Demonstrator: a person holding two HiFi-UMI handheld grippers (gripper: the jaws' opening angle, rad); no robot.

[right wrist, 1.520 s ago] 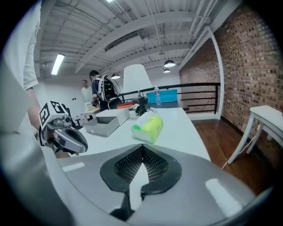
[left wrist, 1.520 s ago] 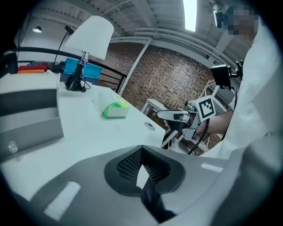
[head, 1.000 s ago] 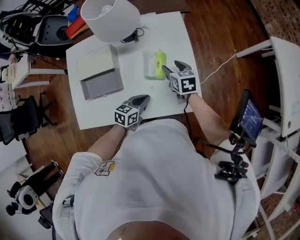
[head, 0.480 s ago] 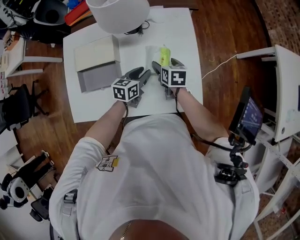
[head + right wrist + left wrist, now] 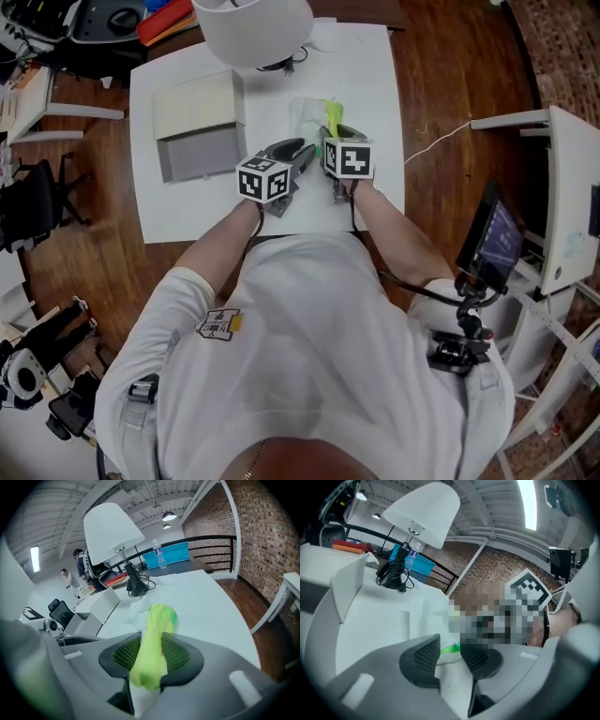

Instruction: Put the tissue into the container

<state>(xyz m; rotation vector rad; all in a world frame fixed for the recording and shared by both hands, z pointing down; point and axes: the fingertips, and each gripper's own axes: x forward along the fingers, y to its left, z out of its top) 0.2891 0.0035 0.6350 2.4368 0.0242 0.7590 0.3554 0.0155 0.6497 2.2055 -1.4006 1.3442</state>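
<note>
A white table [image 5: 178, 216] stands on a dark wooden floor [image 5: 459, 66], with a white lamp [image 5: 253, 28] at its far edge. A black office chair [image 5: 28, 202] sits beside it. Beyond are a brick wall [image 5: 267, 522], a black railing [image 5: 211, 538] and ceiling lights [image 5: 168, 516].

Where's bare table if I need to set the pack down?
Bare table near-left, in front of the container, and the strip right of the tissue pack. Crowded mid-table and beneath the lamp.
</note>
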